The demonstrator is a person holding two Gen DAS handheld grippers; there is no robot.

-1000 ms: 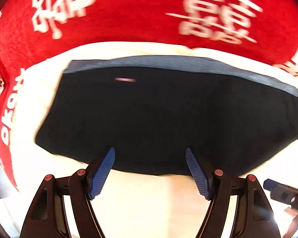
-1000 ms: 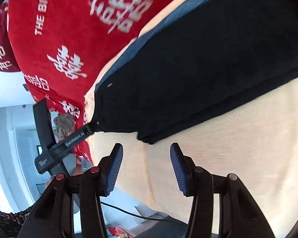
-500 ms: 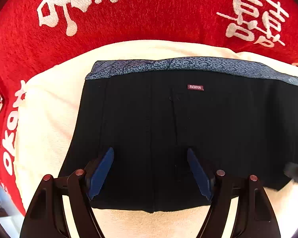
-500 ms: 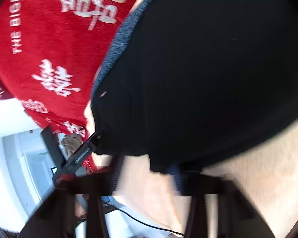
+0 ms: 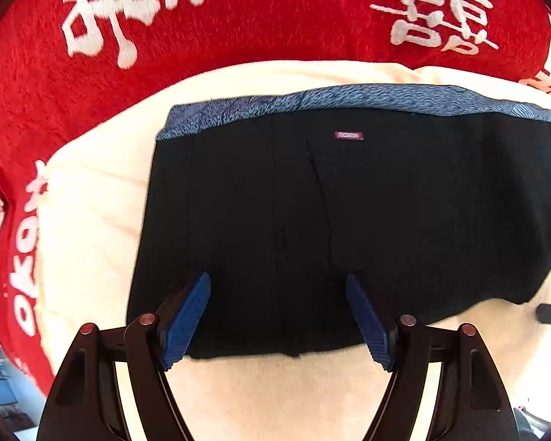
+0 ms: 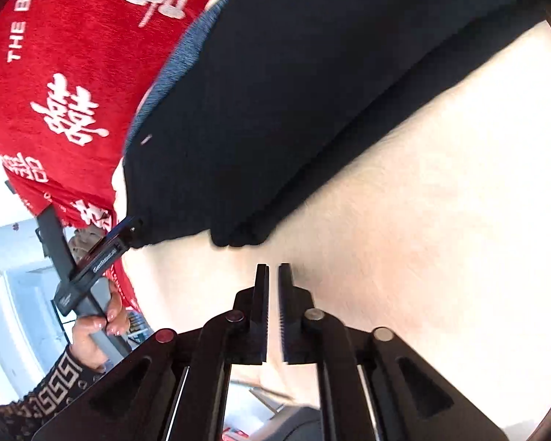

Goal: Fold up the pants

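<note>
Pants: the pants [image 5: 349, 228] lie flat on the cream towel [image 5: 92, 220], already doubled into a compact dark block; the blue waistband [image 5: 349, 97] runs along the far edge, a small label [image 5: 349, 135] just under it; the red cloth [image 5: 238, 18] with white characters lies beyond.

Left claw: the left gripper [image 5: 277, 316] stands wide, nothing between its fingers [image 5: 185, 321]; it sits low over the near edge of the block, one blue pad on either side of the middle seam; whether the pads touch the fabric cannot be told.

Right claw: the right gripper [image 6: 273, 308] is narrowed almost to a slit, empty; it sits over bare towel just short of the near corner of the pants [image 6: 238, 237] (layers visibly stacked there).

Step in hand, as judged: squaring and settling the folded block, or preparing one more fold.

Method advised: take all layers at the near edge together, not the top one alone; keep both claws level so the edge lifts evenly; carry the edge toward the waistband and lay it parallel; press flat outward from the middle.

Right claw advice: spread the fingers before approaching the corner; closed as they are, they can only push.

Risk: the stacked layers may slide apart at the corner; the towel may bunch if pinched along with the fabric.
</note>
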